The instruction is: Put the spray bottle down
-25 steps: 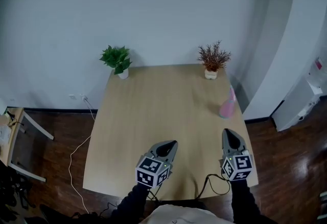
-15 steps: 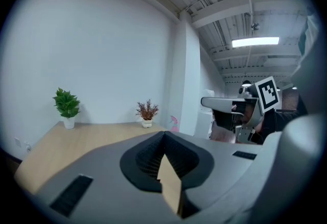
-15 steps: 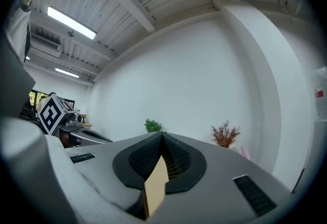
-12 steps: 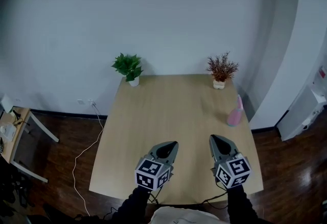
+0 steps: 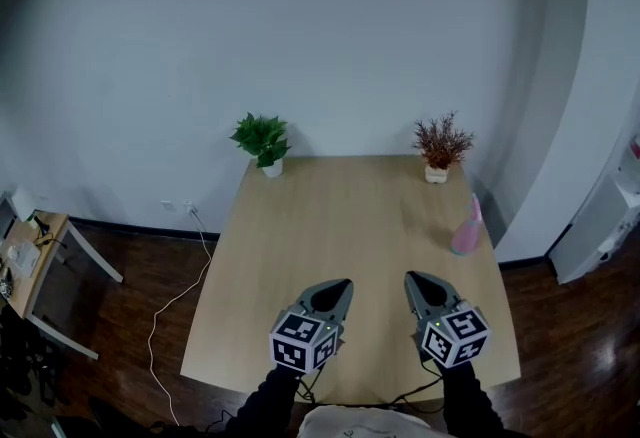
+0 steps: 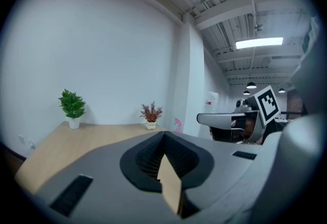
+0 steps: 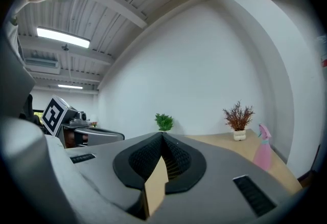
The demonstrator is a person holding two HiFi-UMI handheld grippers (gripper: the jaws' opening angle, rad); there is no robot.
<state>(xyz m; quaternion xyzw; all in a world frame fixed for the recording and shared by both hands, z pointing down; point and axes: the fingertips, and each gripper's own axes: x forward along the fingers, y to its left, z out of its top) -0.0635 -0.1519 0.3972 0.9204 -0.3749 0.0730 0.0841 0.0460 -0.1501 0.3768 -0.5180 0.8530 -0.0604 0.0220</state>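
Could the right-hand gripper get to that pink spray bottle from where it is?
Probably yes. The spray bottle stands near the right edge of the table, ahead of the right gripper, with nothing standing between them. Its jaws are shut, though, so they must open first.

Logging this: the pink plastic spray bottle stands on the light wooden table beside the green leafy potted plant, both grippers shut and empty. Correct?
Not beside the green leafy potted plant: the head view shows the pink plastic spray bottle on the light wooden table near the reddish-brown potted plant, at the right edge. The left gripper and right gripper are shut and empty.
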